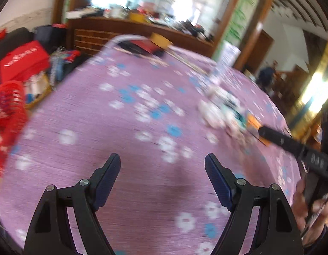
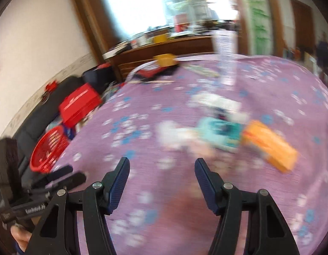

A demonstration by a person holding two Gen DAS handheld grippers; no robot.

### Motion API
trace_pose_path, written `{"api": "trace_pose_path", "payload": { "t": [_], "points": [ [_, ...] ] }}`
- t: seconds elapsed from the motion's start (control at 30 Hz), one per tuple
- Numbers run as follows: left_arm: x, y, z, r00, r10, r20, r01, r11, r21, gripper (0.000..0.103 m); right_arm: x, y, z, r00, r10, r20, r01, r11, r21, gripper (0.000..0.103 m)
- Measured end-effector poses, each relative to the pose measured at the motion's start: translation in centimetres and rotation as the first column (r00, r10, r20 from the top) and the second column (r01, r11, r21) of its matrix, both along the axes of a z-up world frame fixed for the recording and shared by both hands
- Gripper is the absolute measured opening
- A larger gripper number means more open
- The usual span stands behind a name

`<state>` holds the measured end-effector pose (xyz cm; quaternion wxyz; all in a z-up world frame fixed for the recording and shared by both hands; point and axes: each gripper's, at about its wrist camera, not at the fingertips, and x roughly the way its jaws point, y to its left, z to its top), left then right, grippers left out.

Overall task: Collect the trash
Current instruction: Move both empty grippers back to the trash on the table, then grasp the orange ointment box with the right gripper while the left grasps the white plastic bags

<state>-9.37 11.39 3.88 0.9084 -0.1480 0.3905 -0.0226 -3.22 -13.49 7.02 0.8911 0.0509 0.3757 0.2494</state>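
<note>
1. Purple flowered tablecloth (image 1: 121, 148) covers the table – both views blurred.
2. Left gripper (image 1: 163, 163) hangs over bare cloth, jaws wide, empty.
3. Right gripper (image 2: 161, 165) likewise parted, empty.
4. Trash – teal packet (image 2: 221, 131), orange box (image 2: 272, 146) – lies ahead-right of it.

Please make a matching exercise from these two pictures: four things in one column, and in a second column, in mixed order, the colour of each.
Things:
1. basket
2. box in the trash pile
3. tablecloth
4. packet beside that box

Colours:
A. purple with white and blue flowers
B. orange
C. red
D. teal

Pairs: 1-C, 2-B, 3-A, 4-D
</note>
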Motion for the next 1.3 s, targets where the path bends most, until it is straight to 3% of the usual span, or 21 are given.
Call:
{"api": "trace_pose_path", "payload": {
  "t": [0.23, 0.33, 0.4, 0.47, 0.57, 0.63, 0.73, 0.83, 0.87, 0.9, 1.07, 1.2, 1.3],
  "points": [
    [0.7, -4.3, -0.5, 0.995, -0.093, -0.022, 0.093, 0.995, 0.043, 0.08, 6.4, -8.5, -0.7, 0.984, -0.172, -0.05, 0.172, 0.985, -0.004, 0.068],
    [0.9, -5.0, -0.2, 0.994, -0.109, -0.027, 0.111, 0.992, 0.054, 0.08, 10.4, -10.5, -2.4, 0.976, -0.181, -0.119, 0.183, 0.983, 0.0, 0.068],
    [0.9, -5.1, 0.1, 0.993, -0.115, -0.03, 0.117, 0.99, 0.074, 0.08, 12.3, -11.0, -3.8, 0.973, -0.157, -0.172, 0.162, 0.987, 0.017, 0.068],
    [1.0, -5.1, 0.4, 0.993, -0.117, -0.031, 0.119, 0.988, 0.093, 0.08, 12.7, -11.0, -4.6, 0.973, -0.153, -0.171, 0.158, 0.987, 0.018, 0.068],
    [1.3, -5.1, 0.7, 0.992, -0.118, -0.04, 0.122, 0.986, 0.111, 0.08, 12.8, -10.8, -5.4, 0.974, -0.078, -0.211, 0.093, 0.994, 0.064, 0.068],
    [1.7, -5.1, 1.0, 0.992, -0.117, -0.044, 0.122, 0.986, 0.116, 0.08, 12.0, -10.2, -5.1, 0.982, -0.011, -0.188, 0.025, 0.997, 0.069, 0.068],
    [2.7, -5.3, 1.5, 0.991, -0.12, -0.054, 0.124, 0.987, 0.097, 0.08, 10.8, -8.2, -5.0, 0.988, 0.058, -0.14, -0.061, 0.998, -0.019, 0.074],
    [3.8, -5.7, 1.8, 0.991, -0.114, -0.064, 0.119, 0.99, 0.081, 0.08, 9.5, -5.9, -5.7, 0.993, 0.079, -0.091, -0.096, 0.974, -0.206, 0.072],
    [4.4, -5.9, 2.0, 0.991, -0.114, -0.071, 0.119, 0.991, 0.069, 0.08, 9.2, -5.8, -6.0, 0.994, 0.075, -0.085, -0.093, 0.968, -0.232, 0.058],
    [4.9, -6.0, 2.2, 0.991, -0.114, -0.074, 0.118, 0.991, 0.06, 0.08, 9.0, -5.8, -6.0, 0.996, 0.061, -0.066, -0.077, 0.961, -0.267, 0.051],
    [8.2, -6.8, 2.3, 0.987, -0.103, -0.123, 0.104, 0.995, -0.001, 0.082, 9.0, -7.8, -5.2, 0.998, 0.002, -0.059, -0.014, 0.979, -0.201, 0.051],
    [11.3, -6.9, 0.9, 0.975, -0.083, -0.207, 0.044, 0.981, -0.188, 0.082, 9.1, -10.0, -3.6, 0.998, -0.061, -0.032, 0.058, 0.995, -0.084, 0.051],
    [12.8, -7.5, -0.1, 0.969, -0.074, -0.234, 0.001, 0.955, -0.297, 0.081, 9.0, -10.4, -3.0, 0.996, -0.089, -0.01, 0.088, 0.993, -0.075, 0.051]
  ]
}}
